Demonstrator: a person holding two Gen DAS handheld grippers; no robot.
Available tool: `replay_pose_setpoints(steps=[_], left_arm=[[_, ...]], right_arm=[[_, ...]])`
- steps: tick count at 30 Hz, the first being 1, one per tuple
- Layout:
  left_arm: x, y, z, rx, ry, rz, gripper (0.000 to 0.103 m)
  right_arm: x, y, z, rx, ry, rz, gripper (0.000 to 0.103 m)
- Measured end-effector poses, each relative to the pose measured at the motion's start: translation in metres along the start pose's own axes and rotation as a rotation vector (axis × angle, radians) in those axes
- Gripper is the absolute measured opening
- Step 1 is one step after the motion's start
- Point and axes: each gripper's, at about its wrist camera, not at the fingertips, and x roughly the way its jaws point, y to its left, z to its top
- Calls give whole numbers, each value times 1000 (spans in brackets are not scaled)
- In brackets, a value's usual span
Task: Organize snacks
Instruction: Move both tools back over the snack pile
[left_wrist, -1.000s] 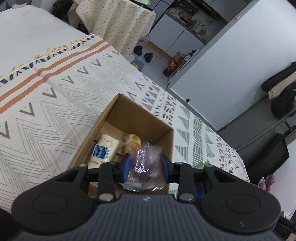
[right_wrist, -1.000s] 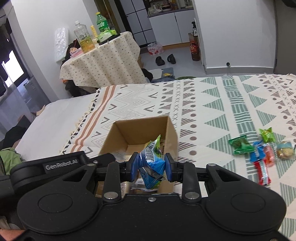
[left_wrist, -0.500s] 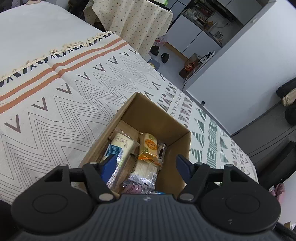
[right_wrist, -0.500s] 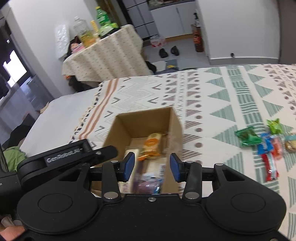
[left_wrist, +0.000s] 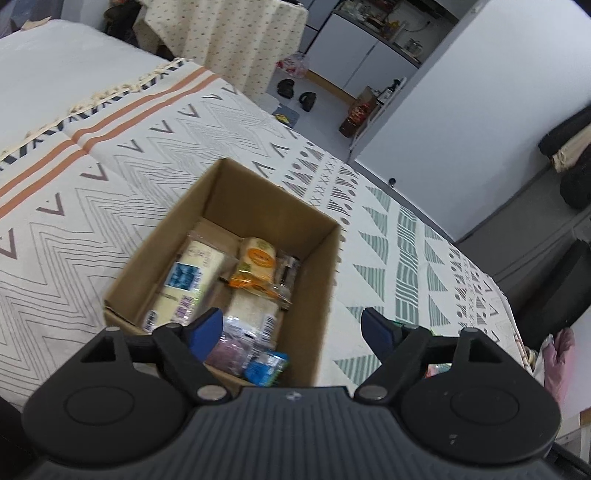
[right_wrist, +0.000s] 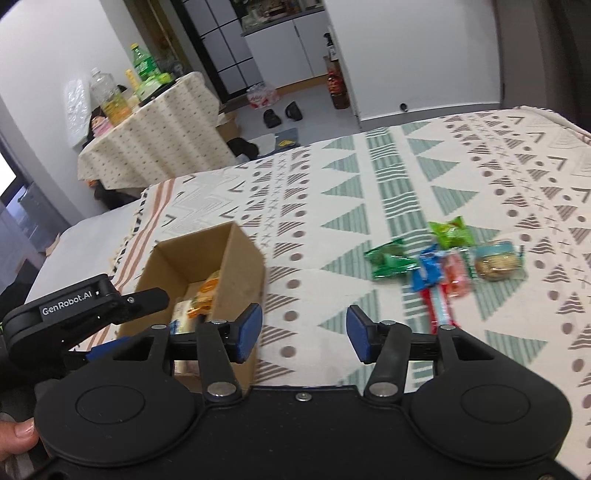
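**Crinkly wrappers waiting beside a half-filled box**

Foil and plastic snack packets (right_wrist: 443, 258) lie loose on the patterned cloth (right_wrist: 369, 206), well to the right of the cardboard box (right_wrist: 236, 273): two green pouches, a blue one, a pinkish one over a red stick, and a clear-wrapped biscuit at the far end. They touch or overlap one another in a small cluster. By my judgement they are light, soft and slippery; the crimped end seams look like the firmest place to pinch, and the biscuit would likely crack under a hard squeeze across its middle.

Inside the box (left_wrist: 317, 280) other snacks are already piled: a pale pack with a blue label (left_wrist: 188, 280), an orange-labelled packet (left_wrist: 258, 266), and a purple and a blue wrapper at the near corner, though blur makes their exact shapes hard to read.

Right gripper (right_wrist: 303, 334) hovers over bare cloth between box and cluster, its blue pads spread wide and carrying nothing. Left gripper (left_wrist: 293, 332) hangs above the box's near right wall, jaws likewise wide apart and empty.

Beyond the bed stand a draped side table (right_wrist: 155, 140) with bottles, and white cabinets.
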Motion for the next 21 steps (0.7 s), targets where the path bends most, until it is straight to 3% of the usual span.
replay_pose_setpoints(steps=[9, 21], left_arm=[[1, -35, -17, 63, -8, -14, 87], [12, -93, -40, 189, -3, -23, 88]], right_arm=[[-18, -46, 2, 29, -35, -25, 56], [-25, -117, 1, 100, -63, -51, 57]])
